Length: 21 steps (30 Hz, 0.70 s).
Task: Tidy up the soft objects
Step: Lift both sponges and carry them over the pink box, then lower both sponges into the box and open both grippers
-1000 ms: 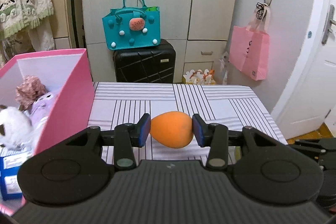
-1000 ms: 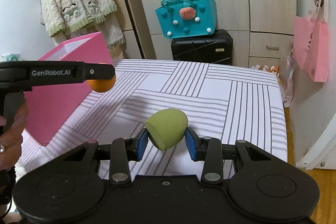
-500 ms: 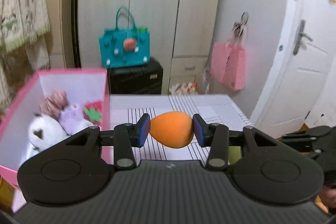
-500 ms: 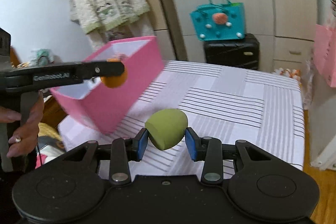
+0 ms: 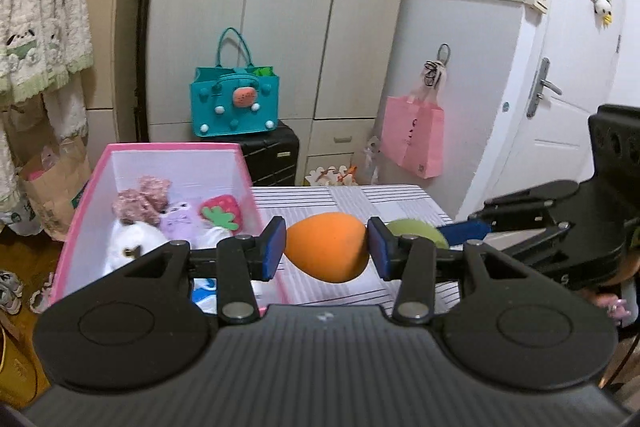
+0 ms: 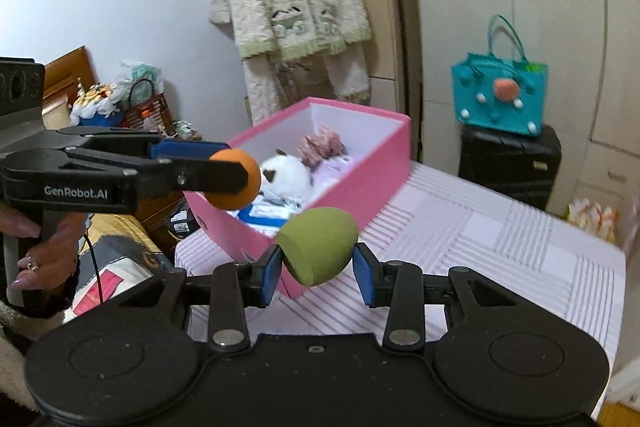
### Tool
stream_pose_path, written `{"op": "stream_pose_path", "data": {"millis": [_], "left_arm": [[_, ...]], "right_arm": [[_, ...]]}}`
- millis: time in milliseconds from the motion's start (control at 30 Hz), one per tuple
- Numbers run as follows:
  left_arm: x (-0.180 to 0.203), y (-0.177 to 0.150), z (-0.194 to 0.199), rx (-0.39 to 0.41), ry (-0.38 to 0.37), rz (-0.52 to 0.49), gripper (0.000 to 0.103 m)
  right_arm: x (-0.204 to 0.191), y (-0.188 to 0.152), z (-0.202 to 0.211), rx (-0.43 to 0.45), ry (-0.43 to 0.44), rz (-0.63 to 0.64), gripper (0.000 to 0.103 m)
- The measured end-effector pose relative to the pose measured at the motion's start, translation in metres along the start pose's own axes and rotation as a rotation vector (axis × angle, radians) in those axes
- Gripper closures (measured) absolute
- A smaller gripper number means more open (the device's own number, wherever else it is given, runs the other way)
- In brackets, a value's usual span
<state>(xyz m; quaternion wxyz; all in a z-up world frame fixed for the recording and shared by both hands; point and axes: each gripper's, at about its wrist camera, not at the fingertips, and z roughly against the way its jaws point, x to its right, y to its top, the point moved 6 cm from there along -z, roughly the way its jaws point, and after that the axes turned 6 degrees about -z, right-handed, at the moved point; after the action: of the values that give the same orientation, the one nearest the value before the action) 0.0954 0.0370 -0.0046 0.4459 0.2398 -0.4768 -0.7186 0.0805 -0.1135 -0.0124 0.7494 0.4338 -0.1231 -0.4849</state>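
Beside the pink box (image 6: 372, 167), my tools clenched an orange sponge (image 5: 328, 247) and a green sponge (image 6: 318, 245), ready for dropping in.

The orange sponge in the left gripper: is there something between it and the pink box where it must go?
Nothing visible blocks it. The orange sponge, pinched in the left gripper, hangs above the near end of the pink box, which has no lid. The plush toys lie low inside, farther back.
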Motion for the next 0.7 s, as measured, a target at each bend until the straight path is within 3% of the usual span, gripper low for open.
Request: {"op": "stream_pose_path", "data": {"millis": [167,400,600,700], "left_arm": [[-0.042,-0.005,-0.016,-0.041,0.067,0.021,0.060],[-0.086,-0.007,-0.066,-0.122,0.032,0.047,0.060],[-0.102,-0.016,-0.117,-0.296,0.047,0.036,0.059],[-0.107,-0.020,-0.131,-0.342,0.060,0.016,0.059]], "right_arm": [[-0.013,0.023,-0.023,0.020,-0.006,0.057,0.058],[-0.015,0.058,-0.064,0.042,0.000,0.104,0.058],[-0.006,0.089,-0.098,0.050,-0.025,0.103,0.058],[0.001,0.096,-0.112,0.032,-0.016,0.076,0.058]]}}
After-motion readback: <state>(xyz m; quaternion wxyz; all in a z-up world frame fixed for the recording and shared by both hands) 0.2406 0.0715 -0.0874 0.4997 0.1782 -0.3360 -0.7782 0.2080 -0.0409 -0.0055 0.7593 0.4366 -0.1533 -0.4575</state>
